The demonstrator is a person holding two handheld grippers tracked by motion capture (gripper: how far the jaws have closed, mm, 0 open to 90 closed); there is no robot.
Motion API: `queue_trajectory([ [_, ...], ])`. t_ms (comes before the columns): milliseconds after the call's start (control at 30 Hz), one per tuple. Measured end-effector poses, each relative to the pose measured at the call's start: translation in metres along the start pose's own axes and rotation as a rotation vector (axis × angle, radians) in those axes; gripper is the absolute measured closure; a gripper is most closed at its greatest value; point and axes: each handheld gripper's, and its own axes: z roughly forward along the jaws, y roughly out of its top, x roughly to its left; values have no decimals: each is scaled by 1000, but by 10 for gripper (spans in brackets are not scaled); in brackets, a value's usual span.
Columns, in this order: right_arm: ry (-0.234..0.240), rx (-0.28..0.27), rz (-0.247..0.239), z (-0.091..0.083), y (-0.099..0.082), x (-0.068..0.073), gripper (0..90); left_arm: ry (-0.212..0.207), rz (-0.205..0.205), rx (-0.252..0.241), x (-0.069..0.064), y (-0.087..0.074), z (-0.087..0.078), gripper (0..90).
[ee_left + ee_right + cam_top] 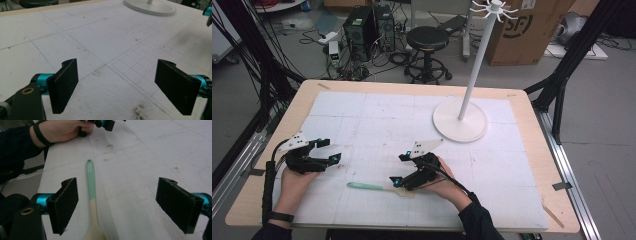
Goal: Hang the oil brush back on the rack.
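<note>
White stand (460, 120) well apart at the far right of the table (532, 165), nothing between claw and spoon. Spoon (377, 187) flat on the white mat, mint handle pointing away toward the left gripper (328, 150), pale bowl just below the right gripper (398, 169). Both grippers wide open, holding nothing.

a spoon (91, 195) with mint-green handle and cream bowl lies flat on the white table mat.
</note>
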Motion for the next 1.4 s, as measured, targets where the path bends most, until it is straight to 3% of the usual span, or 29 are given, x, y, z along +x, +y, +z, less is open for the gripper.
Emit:
queue_trajectory([
  [367, 36, 65, 1, 20, -5, 6, 377, 1, 1, 1, 0, 0, 0, 197],
  [567, 51, 118, -35, 28, -9, 13, 479, 3, -3, 0, 0, 0, 0, 197],
  [800, 66, 138, -70, 32, -10, 16, 592, 3, -4, 0, 0, 0, 0, 198],
  [1167, 68, 187, -136, 39, -14, 20, 715, 3, -3, 0, 0, 0, 0, 199],
  [1400, 62, 205, -156, 41, -15, 23, 713, 4, -4, 0, 0, 0, 0, 199],
])
